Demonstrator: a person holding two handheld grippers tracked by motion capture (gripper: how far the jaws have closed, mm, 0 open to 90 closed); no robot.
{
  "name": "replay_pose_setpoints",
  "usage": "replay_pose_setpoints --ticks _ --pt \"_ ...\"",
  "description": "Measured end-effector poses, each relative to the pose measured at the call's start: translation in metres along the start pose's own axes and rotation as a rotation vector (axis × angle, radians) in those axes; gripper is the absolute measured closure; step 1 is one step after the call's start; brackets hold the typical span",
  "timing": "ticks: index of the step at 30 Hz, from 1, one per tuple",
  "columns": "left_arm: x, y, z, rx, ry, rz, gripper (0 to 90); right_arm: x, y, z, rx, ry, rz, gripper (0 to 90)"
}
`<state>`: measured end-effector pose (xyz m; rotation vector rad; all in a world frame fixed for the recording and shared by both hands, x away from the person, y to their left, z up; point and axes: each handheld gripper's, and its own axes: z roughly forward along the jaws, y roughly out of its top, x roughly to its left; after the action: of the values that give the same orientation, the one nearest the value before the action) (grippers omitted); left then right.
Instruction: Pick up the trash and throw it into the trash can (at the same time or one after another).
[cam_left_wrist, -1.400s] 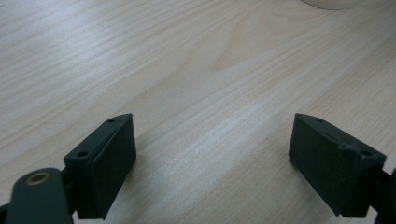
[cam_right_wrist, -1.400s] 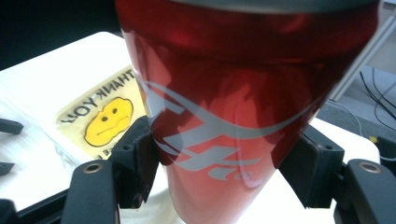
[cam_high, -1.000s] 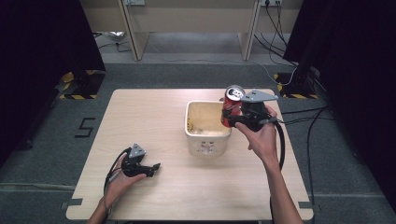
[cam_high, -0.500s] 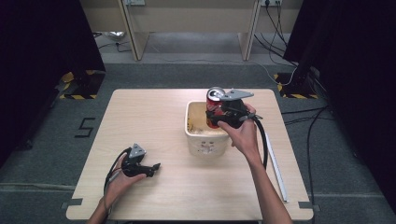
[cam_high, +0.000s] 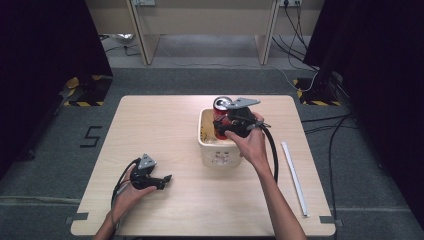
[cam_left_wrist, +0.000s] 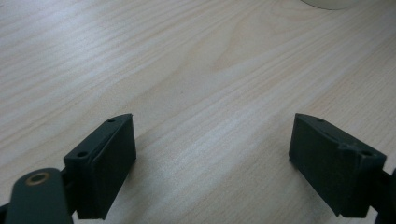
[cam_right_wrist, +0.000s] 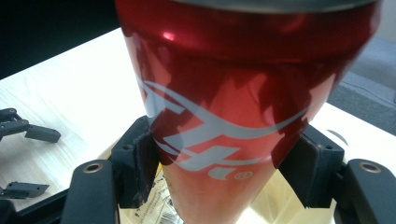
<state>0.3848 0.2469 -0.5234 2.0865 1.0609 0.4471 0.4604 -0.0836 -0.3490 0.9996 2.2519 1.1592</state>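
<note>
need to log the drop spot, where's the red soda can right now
The red metal soda can is clamped in the right tool, held over the cream plastic tub right of the wooden table's centre in the high view.

Even overhead light on the table (cam_high: 165, 125), dark surroundings; the close red can (cam_right_wrist: 233, 107) looks slightly soft.

Clearance check: table mostly open, centre-right blocked.

Bin (cam_high: 219, 150) stands centre-right on table (cam_high: 150, 125); right gripper (cam_high: 225, 121) w/ red can (cam_high: 220, 111) clamped sits over its mouth, so no way in from above there. Left gripper (cam_high: 162, 181) rests near front-left edge, jaws apart, bare wood between them. White strip (cam_high: 294, 176) lies along right side, well apart from bin. Left half and far-left corner free; wide lane between left gripper and bin.
</note>
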Motion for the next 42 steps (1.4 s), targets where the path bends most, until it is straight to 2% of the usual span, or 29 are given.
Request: replay_pose_setpoints --ticks 16,28,31,32,34,36,37,38,40,42 --pt "0.000 0.000 0.000 0.000 0.001 0.000 14.1 0.010 -0.010 0.024 0.069 0.050 -0.012 33.9" --pt "0.000 0.000 0.000 0.001 0.001 0.001 14.1 0.015 -0.014 0.034 0.097 0.078 -0.017 33.8" --pt "0.000 0.000 0.000 0.000 0.001 0.001 14.1 0.014 -0.014 0.034 0.097 0.093 -0.001 33.4" --pt "0.000 0.000 0.000 0.001 0.001 0.001 14.1 0.014 -0.014 0.034 0.093 0.097 0.010 31.7" --pt "0.000 0.000 0.000 0.001 0.001 0.001 14.1 0.014 -0.014 0.032 0.090 0.092 0.014 20.5" --pt "0.000 0.000 0.000 0.000 -0.001 0.001 14.1 0.014 -0.012 0.026 0.062 0.098 0.015 18.9" --pt "0.000 0.000 0.000 0.001 0.000 0.001 14.1 0.012 -0.011 0.018 0.023 0.122 0.031 16.1" --pt "0.000 0.000 0.000 0.001 0.001 0.001 14.1 0.012 -0.011 0.018 0.023 0.122 0.031 16.1" --pt "0.000 0.000 0.000 0.001 0.000 0.001 14.1 0.008 -0.008 0.001 -0.009 0.118 0.024 16.2" --pt "0.000 0.000 0.000 0.001 0.000 0.001 14.1 0.006 -0.007 -0.005 -0.023 0.115 0.025 16.3"
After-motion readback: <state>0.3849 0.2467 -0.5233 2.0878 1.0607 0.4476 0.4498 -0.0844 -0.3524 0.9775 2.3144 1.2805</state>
